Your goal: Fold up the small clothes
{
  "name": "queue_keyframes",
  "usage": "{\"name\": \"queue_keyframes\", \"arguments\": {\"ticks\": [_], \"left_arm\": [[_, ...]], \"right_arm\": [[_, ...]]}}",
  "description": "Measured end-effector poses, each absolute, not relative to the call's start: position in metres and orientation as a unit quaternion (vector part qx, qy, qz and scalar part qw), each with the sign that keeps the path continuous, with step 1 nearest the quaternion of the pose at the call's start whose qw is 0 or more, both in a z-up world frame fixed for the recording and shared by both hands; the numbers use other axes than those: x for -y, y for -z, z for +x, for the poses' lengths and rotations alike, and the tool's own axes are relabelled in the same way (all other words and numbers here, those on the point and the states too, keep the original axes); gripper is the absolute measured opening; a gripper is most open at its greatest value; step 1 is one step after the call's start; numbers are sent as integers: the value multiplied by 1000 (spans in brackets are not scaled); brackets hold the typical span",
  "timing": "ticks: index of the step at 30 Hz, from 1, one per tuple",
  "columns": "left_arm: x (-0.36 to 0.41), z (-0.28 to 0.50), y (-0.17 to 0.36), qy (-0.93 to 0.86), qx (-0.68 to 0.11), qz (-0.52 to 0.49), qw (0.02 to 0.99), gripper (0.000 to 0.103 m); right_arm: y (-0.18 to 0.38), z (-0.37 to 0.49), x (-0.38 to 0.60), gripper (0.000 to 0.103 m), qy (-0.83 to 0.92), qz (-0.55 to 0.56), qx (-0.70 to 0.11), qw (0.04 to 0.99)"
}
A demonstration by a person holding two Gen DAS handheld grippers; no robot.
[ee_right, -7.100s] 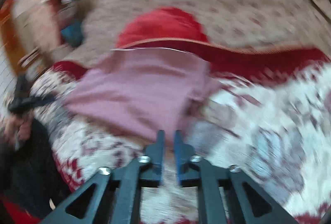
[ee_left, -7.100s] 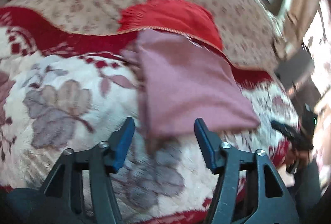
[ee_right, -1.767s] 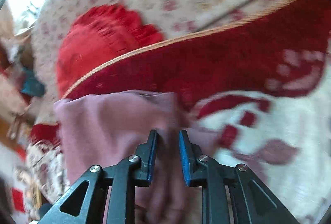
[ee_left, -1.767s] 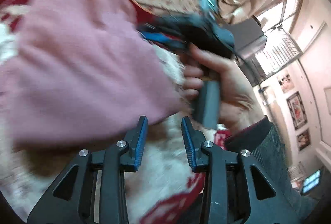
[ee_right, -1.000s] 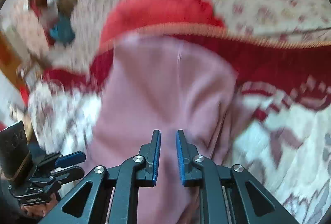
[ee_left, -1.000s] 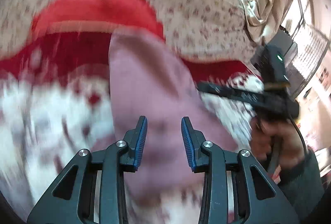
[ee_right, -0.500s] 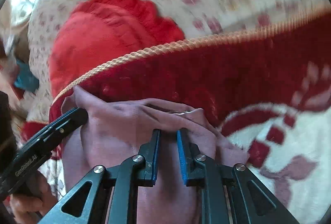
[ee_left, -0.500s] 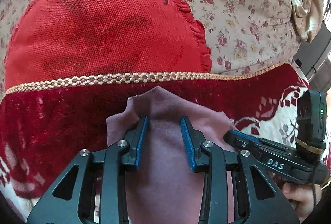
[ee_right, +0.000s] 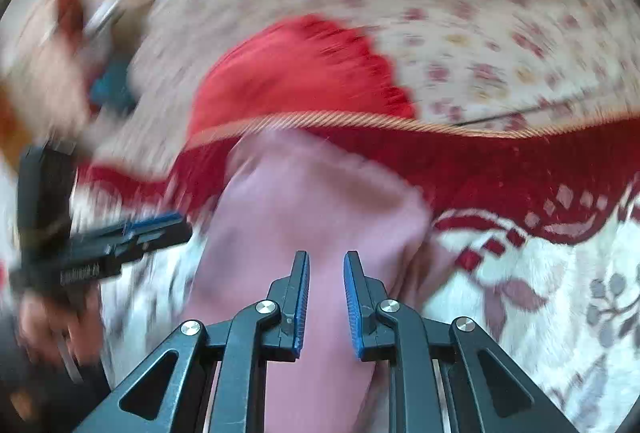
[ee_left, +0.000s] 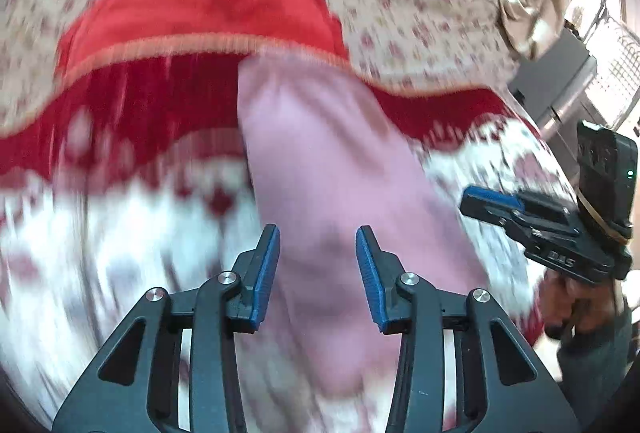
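pink garment (ee_left: 320,169) lies folded lengthwise on the blanket (ee_left: 120,233). left gripper (ee_left: 318,261) fingers wide, right gripper (ee_right: 326,297) fingers narrow, both empty. next, probably: grip near end, fold across.

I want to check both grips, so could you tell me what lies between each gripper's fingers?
Pink cloth shows in the gap of the left gripper and the right gripper in their own wrist views; neither is closed on it.

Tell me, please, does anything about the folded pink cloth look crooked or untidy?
Partly. The pink cloth lies as a long strip on the patterned blanket, but in the right wrist view extra fabric sticks out past its right edge, so the layers seem uneven. Both frames are blurred, so finer detail cannot be judged.
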State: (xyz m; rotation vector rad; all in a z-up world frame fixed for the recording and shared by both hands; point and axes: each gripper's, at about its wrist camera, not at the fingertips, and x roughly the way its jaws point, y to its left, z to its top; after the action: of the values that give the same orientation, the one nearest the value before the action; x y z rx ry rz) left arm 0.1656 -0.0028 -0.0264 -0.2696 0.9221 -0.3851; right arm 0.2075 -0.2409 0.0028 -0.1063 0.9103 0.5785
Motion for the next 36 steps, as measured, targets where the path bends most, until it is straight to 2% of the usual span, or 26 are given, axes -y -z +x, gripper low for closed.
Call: {"name": "queue_keyframes", "arguments": {"ticks": [5, 9, 12, 13, 14, 15, 16, 20, 22, 28, 29, 32, 33, 34, 36], "left_arm": [[22, 120, 66, 187, -473, -139, 850, 38], [28, 113, 65, 181, -459, -119, 862, 40], [16, 120, 50, 177, -455, -152, 859, 40], [12, 124, 47, 176, -452, -159, 860, 43], [6, 131, 45, 175, -448, -175, 859, 50], [3, 136, 46, 176, -448, -187, 856, 69], [0, 140, 49, 181, -448, -201, 852, 75], [-5, 158, 79, 219, -463, -266, 817, 75], [-6, 158, 79, 241, -448, -281, 814, 82], [5, 174, 78, 322, -445, -341, 763, 82], [5, 178, 80, 322, -446, -348, 759, 81], [7, 181, 81, 322, -450, -340, 760, 66], [7, 181, 82, 321, -452, -340, 759, 44], [3, 182, 84, 318, -457, -343, 756, 28], [-6, 180, 90, 302, -464, -356, 753, 19]], "right_arm": [[48, 165, 253, 16, -279, -123, -499, 811], [40, 161, 272, 16, -268, -81, -483, 830], [18, 155, 299, 19, -248, 26, -450, 857], [12, 158, 308, 27, -241, 70, -443, 861], [13, 159, 316, 43, -239, 104, -440, 860], [15, 162, 319, 49, -237, 124, -440, 858], [19, 164, 324, 51, -237, 160, -446, 848], [47, 179, 317, 51, -260, 237, -492, 797], [60, 184, 316, 52, -275, 258, -509, 773], [82, 195, 328, 50, -318, 359, -470, 741], [83, 196, 329, 49, -319, 366, -466, 740], [83, 195, 323, 45, -330, 354, -469, 739], [82, 193, 320, 43, -328, 336, -473, 745], [82, 191, 318, 38, -324, 324, -477, 750], [82, 188, 317, 32, -314, 310, -487, 754]]}}
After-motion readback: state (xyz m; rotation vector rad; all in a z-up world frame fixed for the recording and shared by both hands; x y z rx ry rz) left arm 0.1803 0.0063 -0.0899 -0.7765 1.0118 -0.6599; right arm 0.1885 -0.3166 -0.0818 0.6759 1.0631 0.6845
